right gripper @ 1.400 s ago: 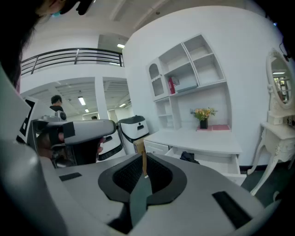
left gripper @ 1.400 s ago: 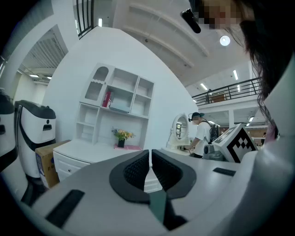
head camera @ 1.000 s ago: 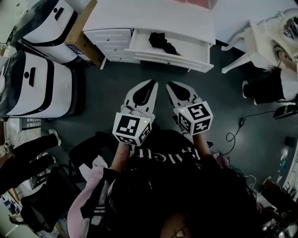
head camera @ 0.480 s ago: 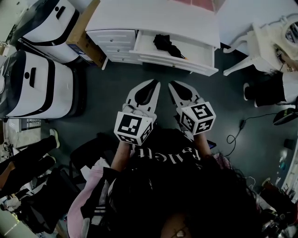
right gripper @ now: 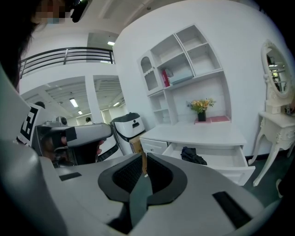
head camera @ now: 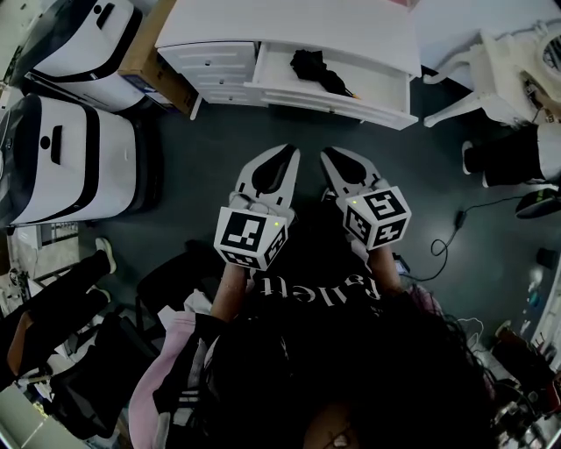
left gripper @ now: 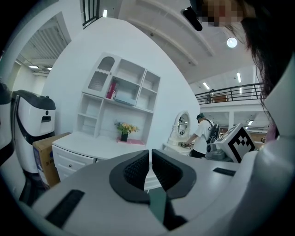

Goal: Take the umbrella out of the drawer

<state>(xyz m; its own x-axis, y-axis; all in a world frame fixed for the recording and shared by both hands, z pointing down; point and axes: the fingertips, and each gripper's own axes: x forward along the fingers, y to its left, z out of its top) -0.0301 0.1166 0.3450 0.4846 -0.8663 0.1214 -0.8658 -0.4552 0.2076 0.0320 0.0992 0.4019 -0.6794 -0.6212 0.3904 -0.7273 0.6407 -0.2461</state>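
Left gripper (left gripper: 150, 156) has its two jaws brought together, with only a thin slit between the dark pads, and nothing stands in it. Right gripper (right gripper: 144, 159) is closed in the same way and is also empty. In the head view the two are held side by side, near each other but apart, above the dark floor (head camera: 202, 158), and they point toward the white desk (head camera: 289, 26). Each one carries one marker cube (head camera: 250, 238), so there are two cubes.

The umbrella (head camera: 320, 72), black and folded, lies inside the one open drawer (head camera: 386, 92), in its left part, well apart from both grippers. In the left gripper view the gripper's own body hides the drawer and the umbrella. Beside the open drawer are small closed drawers (head camera: 215, 66); their number is hard to make out.

White letters on the person's black shirt (head camera: 320, 294) appear upside down and partly covered, so they cannot be read with certainty. Dark hair (head camera: 368, 386) fills the lower part of the head view.

Left of the desk stand one cardboard box (head camera: 149, 53) and two white-and-black machines (head camera: 70, 162). On the desk is one pot of flowers (right gripper: 201, 110), under one white shelf unit (right gripper: 184, 60). One oval mirror (right gripper: 276, 76) is cut off at the right edge.
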